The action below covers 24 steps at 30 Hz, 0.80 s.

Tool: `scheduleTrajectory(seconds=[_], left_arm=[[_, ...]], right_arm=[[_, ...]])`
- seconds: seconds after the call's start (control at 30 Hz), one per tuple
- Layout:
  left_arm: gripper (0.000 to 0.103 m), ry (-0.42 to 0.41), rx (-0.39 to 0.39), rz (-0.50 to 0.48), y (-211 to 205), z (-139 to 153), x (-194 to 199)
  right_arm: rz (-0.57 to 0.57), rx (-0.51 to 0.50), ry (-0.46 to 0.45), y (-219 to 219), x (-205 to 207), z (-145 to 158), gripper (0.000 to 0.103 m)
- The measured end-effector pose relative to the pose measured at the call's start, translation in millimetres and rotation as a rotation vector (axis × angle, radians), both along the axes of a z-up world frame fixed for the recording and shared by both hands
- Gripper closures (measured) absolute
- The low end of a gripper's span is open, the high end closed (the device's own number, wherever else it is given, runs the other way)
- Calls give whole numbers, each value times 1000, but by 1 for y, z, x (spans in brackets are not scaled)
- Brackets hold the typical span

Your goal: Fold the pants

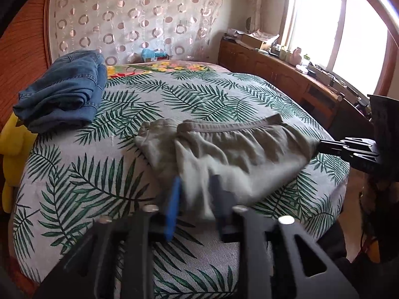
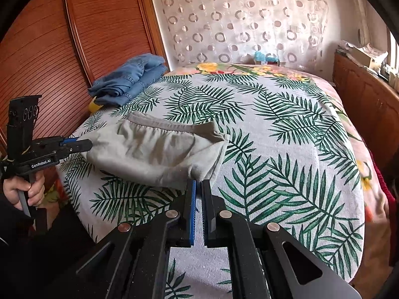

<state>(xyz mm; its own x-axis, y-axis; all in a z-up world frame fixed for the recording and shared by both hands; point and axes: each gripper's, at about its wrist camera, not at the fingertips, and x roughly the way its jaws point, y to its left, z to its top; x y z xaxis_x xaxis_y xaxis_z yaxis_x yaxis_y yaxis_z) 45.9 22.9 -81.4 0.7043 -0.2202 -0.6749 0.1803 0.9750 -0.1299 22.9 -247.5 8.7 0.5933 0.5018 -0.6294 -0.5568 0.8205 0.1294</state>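
**Grey pants folded to a compact bundle, grips coming off**

Grey pants (image 2: 154,154) lie on the leaf-print bedspread (image 2: 286,149), near the front edge of the bed, already folded down to a short packet w/ the elastic waistband (image 1: 232,127) on top along the far side. Layers look stacked; one corner at the far left end of the packet sticks out a bit past the rest in the left wrist view. So most of the folding looks done, judging by shape.

Left gripper (image 1: 197,199): jaws part-open, blue pad and dark finger standing either side of the near hem of the pants. Cloth sits between them but the pads don't appear to press on it; that spot is motion-blurred, so not certain. In the right wrist view it reaches in from the left w/ a hand (image 2: 25,189) on its handle, tips at the pants' left end.

Right gripper (image 2: 198,186): jaws nearly together, only a thin slit between the pads, nothing in them. Tips sit just beside the near right corner of the packet, not on it.

Folded blue jeans (image 1: 64,97) sit well apart at the far left of the bed by the wood headboard (image 2: 74,37), prob. a finished item.

Left to do, as I judge it: maybe square that stray corner, flatten, or move the packet over by the jeans.
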Motion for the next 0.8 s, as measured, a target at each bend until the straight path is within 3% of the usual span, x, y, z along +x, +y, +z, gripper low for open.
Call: scheduleTrajectory(seconds=[0.13,0.17,0.23,0.3,0.8], left_arm=[[45,4,2,5,3,0,6],[35,12,-1,7,4,-1,10],[24,9,-19,8,6,-2,16],[23,20,-21,15,8,-5,25],[23,80,15,51,13,-20,71]], right_arm=[[-15,-33,-30,8,3,-1,86],[-13,-28,-28,10,4,-1,83],[-14,-25,-28,14,8,-2,69],[-12,-28,-29,19,14,-3,61],[-59,-29,90,46,84,-21,60]])
